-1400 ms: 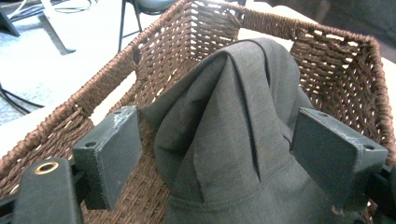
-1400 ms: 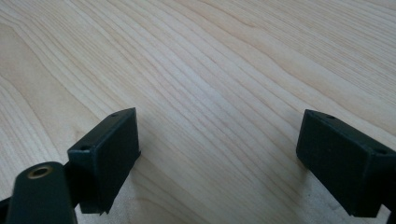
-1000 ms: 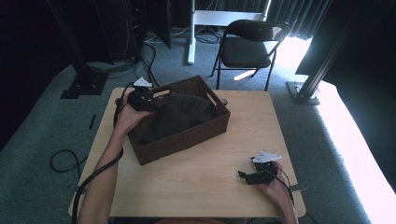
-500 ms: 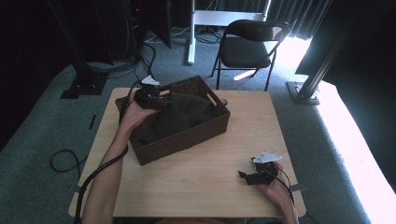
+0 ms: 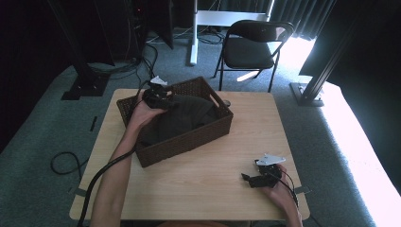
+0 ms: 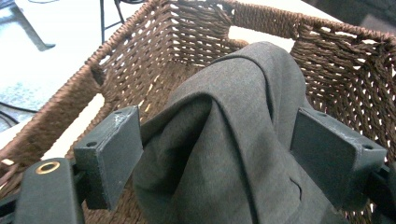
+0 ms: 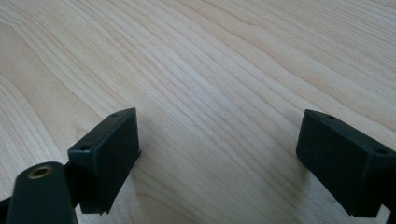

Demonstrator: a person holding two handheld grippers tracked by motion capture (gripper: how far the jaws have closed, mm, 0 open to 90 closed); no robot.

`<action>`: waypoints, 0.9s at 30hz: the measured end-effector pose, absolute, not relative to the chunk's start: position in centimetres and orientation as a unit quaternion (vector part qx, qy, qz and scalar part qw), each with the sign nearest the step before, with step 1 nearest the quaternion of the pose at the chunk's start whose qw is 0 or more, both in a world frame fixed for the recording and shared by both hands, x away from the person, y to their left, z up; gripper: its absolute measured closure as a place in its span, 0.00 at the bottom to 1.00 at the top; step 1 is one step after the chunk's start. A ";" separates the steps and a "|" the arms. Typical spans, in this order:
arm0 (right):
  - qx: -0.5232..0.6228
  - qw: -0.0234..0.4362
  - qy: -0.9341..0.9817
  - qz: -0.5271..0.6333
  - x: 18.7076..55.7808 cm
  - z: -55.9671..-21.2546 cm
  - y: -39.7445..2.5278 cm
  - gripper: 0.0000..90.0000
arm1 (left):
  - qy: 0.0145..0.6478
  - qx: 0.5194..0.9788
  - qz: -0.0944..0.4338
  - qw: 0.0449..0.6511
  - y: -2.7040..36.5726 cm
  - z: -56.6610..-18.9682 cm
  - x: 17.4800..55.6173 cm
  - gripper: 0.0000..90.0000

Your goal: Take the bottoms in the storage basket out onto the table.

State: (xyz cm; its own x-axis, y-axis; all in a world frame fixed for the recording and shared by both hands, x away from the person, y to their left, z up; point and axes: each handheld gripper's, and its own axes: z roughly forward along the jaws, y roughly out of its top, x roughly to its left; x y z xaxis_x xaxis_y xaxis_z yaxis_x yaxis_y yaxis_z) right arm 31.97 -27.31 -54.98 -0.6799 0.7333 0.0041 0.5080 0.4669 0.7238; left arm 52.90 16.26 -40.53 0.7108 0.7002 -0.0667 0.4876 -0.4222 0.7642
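Note:
A dark brown wicker basket (image 5: 189, 139) stands on the left half of the wooden table (image 5: 198, 179), and a dark grey cloth (image 5: 184, 118) lies bunched inside it. My left gripper (image 5: 163, 98) reaches into the basket's far left corner. In the left gripper view a raised fold of the cloth (image 6: 233, 84) sits between the wide-apart jaws of the left gripper (image 6: 217, 154), with the basket wall (image 6: 187, 37) behind it. My right gripper (image 5: 253, 178) rests open near the table's front right, and in its own view the right gripper (image 7: 219, 158) has only bare wood (image 7: 210, 70) between its jaws.
A black folding chair (image 5: 250, 47) stands on the grey carpet beyond the table. A white desk leg (image 5: 194, 33) and dark stands are further back. A black cable (image 5: 66, 163) trails on the floor at the left. A metal post base (image 5: 309, 92) sits at the right.
My left gripper has moved a little to the right, from the basket's left rim to over the cloth inside it. The right gripper has stayed where it was.

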 end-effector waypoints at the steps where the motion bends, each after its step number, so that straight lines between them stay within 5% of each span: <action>1: 0.368 0.156 0.842 0.362 32.0 -55.0 -27.3 0.15 | 0.356 0.834 0.129 0.402 16.1 -40.7 53.1 0.19; 20: 0.369 0.156 0.842 0.362 32.0 -55.0 -27.3 0.15 | 0.369 0.849 0.079 0.369 14.3 -44.0 55.2 0.20; 27: 0.369 0.156 0.842 0.362 31.9 -55.0 -27.3 0.15 | 0.371 0.857 0.098 0.344 13.5 -44.2 54.9 0.57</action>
State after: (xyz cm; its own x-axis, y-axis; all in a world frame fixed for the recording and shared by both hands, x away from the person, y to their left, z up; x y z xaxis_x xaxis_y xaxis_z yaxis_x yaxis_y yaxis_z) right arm 31.95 -27.31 -54.98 -0.6794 0.7338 0.0046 0.5083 0.4661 0.7242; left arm 54.86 13.46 -44.20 0.7058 0.7029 -0.0878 0.5685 -0.4881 0.6622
